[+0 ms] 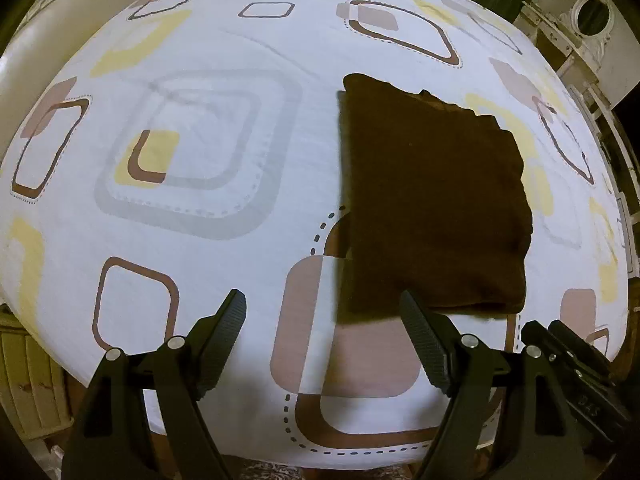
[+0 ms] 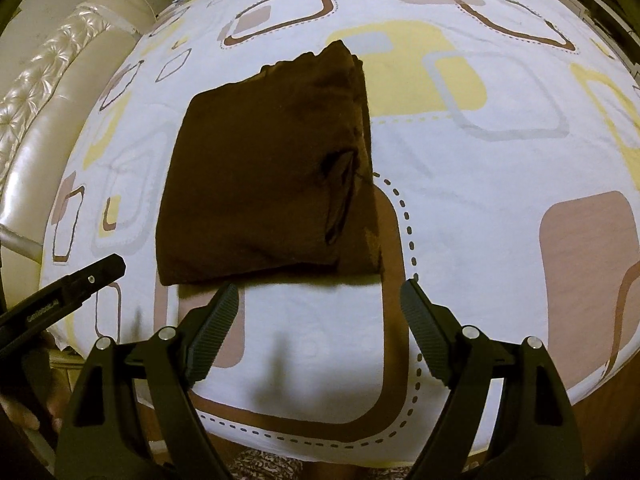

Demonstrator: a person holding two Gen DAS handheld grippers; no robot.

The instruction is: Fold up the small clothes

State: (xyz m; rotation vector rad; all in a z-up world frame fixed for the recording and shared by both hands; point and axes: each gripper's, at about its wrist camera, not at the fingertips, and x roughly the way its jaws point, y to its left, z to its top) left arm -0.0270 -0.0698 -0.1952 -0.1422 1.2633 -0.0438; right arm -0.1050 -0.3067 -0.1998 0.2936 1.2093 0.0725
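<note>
A dark brown garment (image 1: 432, 200) lies folded into a flat rectangle on the bed's patterned sheet (image 1: 224, 240). It also shows in the right wrist view (image 2: 264, 176), with layered edges along its right side. My left gripper (image 1: 322, 312) is open and empty, just short of the garment's near edge, with its right fingertip at the near left corner. My right gripper (image 2: 318, 300) is open and empty, just short of the garment's near edge. The left gripper's body (image 2: 60, 292) shows at the left of the right wrist view.
The white sheet with brown, yellow and grey squares covers the bed. A cream padded headboard (image 2: 48, 92) runs along the left. A metal frame and a grey box (image 1: 588, 24) stand at the far right. The bed's near edge (image 2: 320, 452) lies just below the grippers.
</note>
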